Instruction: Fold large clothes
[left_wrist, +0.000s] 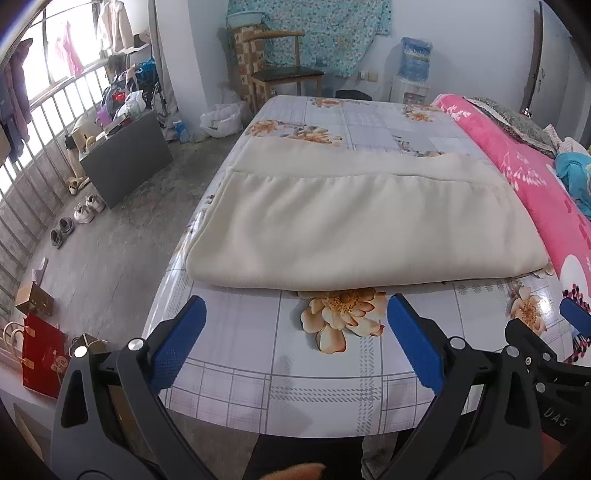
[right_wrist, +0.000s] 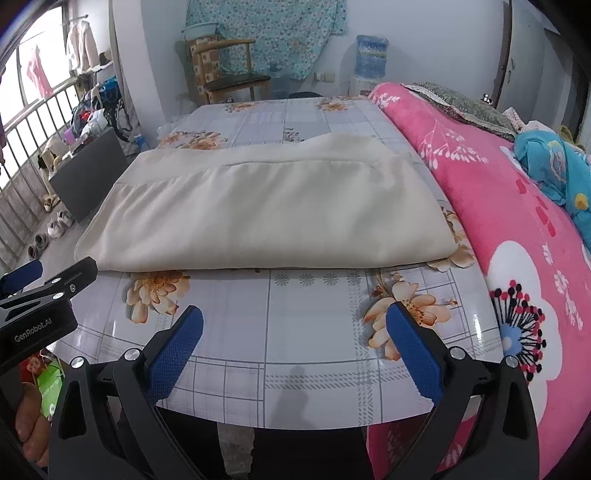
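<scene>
Cream garment (left_wrist: 347, 221), already doubled on the bench (left_wrist: 295, 376), lies just ahead of the left hand-held gripper (left_wrist: 295, 325) and right hand-held gripper (right_wrist: 295, 325), both spread apart and empty; each should pinch a near corner through all layers before folding.

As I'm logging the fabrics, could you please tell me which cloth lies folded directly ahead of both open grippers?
The plain cream folded garment on the floral tablecloth; the pink floral blanket lies bunched along the right, unfolded.
</scene>
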